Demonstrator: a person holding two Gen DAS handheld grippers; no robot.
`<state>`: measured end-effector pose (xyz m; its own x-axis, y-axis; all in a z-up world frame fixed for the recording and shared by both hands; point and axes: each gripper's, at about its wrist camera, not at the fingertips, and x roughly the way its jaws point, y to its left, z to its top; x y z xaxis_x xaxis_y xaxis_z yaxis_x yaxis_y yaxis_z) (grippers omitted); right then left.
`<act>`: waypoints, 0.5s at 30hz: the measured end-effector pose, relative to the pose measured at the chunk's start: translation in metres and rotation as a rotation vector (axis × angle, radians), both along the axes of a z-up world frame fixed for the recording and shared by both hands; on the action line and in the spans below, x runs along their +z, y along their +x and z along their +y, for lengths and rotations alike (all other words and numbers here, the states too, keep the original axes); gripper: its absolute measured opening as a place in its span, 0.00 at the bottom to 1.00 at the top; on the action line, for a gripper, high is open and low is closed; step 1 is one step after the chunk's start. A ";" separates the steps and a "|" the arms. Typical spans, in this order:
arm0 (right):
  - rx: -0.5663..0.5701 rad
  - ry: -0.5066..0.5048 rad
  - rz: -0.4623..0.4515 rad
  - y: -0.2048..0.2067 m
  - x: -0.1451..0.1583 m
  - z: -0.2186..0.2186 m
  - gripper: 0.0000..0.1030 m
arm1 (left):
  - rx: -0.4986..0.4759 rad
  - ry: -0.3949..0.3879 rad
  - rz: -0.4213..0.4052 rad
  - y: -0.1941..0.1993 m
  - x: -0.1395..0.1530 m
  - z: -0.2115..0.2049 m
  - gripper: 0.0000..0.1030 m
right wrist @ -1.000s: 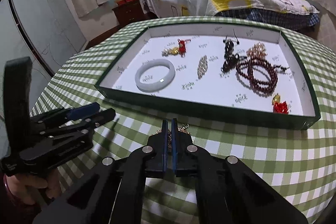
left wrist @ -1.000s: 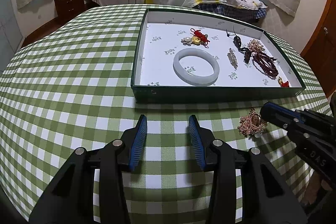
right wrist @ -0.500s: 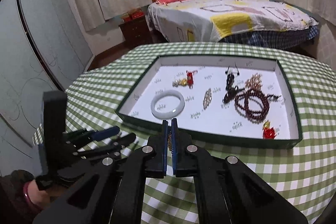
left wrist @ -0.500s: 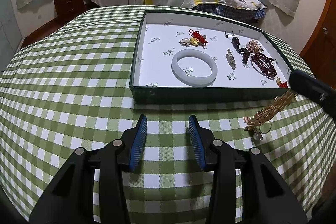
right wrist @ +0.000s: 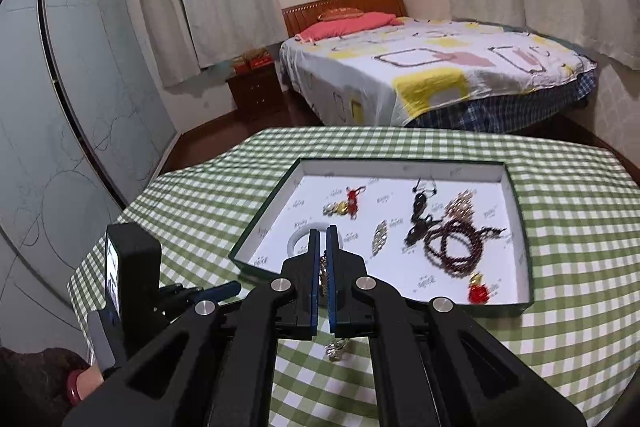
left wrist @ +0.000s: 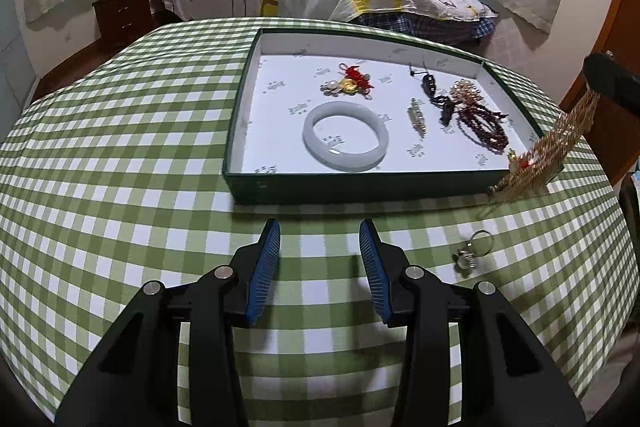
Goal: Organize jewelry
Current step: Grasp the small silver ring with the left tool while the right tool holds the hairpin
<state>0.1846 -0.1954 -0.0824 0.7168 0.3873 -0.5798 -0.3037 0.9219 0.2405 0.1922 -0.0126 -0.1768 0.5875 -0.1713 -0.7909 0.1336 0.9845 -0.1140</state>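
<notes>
My right gripper point(right wrist: 322, 233) is shut on a gold chain necklace point(left wrist: 554, 143), which hangs from it above the near right corner of the green tray point(left wrist: 360, 187); the chain shows between the pads in the right wrist view point(right wrist: 323, 277). My left gripper point(left wrist: 319, 239) is open and empty, low over the checked cloth in front of the tray. The tray point(right wrist: 256, 227) holds a white jade bangle point(left wrist: 345, 136), a red and gold charm point(left wrist: 352, 84), a dark bead bracelet point(left wrist: 484, 123) and other pieces. A silver ring point(left wrist: 472, 253) lies on the cloth to the right of my left gripper.
The round table wears a green checked cloth point(left wrist: 100, 167). A bed point(right wrist: 420, 67) and a nightstand point(right wrist: 252, 91) stand beyond it. A sliding wardrobe point(right wrist: 60, 107) lines the left wall. The person's hand holding the left gripper point(right wrist: 132, 287) is at the lower left in the right wrist view.
My right gripper has lifted the gold necklace off the cloth and risen high, toward the tray's right corner. The silver ring stays on the cloth. My left gripper has not moved.
</notes>
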 end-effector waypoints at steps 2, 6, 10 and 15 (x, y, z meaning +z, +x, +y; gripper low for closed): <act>-0.013 -0.002 -0.013 -0.001 0.005 -0.006 0.03 | -0.008 -0.003 -0.005 -0.001 0.003 -0.005 0.39; -0.040 -0.016 -0.026 -0.001 0.012 -0.020 0.03 | -0.029 -0.002 -0.012 -0.003 0.008 -0.015 0.39; -0.061 -0.039 -0.012 -0.002 0.009 -0.038 0.01 | -0.050 0.000 -0.012 -0.007 0.009 -0.029 0.39; -0.087 -0.067 0.021 -0.005 -0.006 -0.063 0.01 | -0.088 0.007 -0.009 -0.013 0.010 -0.052 0.39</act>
<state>0.1793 -0.2581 -0.0882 0.7334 0.2837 -0.6177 -0.2173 0.9589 0.1825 0.1789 -0.0645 -0.1671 0.5774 -0.2168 -0.7871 0.2206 0.9697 -0.1053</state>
